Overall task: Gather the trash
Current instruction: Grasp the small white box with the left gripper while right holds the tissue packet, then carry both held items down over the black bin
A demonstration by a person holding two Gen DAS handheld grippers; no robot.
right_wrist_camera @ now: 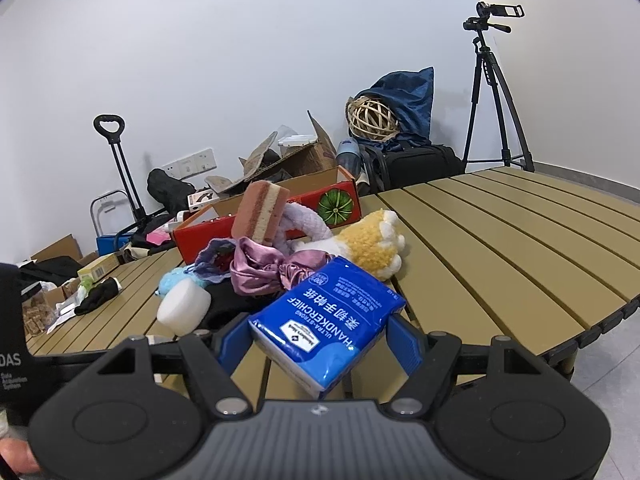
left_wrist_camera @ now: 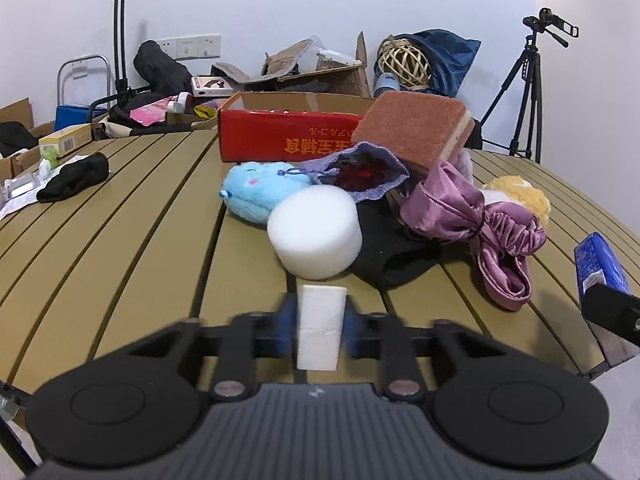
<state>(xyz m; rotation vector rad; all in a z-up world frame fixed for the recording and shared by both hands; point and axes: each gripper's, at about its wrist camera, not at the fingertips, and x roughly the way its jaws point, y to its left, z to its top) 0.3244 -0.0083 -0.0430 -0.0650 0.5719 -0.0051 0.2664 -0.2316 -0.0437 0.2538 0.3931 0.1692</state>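
Over the slatted table (left_wrist_camera: 120, 208), left hand-held gripper (left_wrist_camera: 319, 322) pinches a foam block (left_wrist_camera: 320, 328) (right hand-held gripper (right_wrist_camera: 320, 340) clasps tissues (right_wrist_camera: 326, 328)).

My left gripper (left_wrist_camera: 319, 326) is clamped on a white block (left_wrist_camera: 320, 330), tilted downward. My right gripper (right_wrist_camera: 320, 332) grips a tissue pack (right_wrist_camera: 326, 326) between its fingers.

I see the foam cylinder (left_wrist_camera: 315, 232) on the table (left_wrist_camera: 120, 216) before the plush toy (left_wrist_camera: 256, 190); the box (left_wrist_camera: 288, 136) stands behind them; the sponge (left_wrist_camera: 416, 128) tops the pile.
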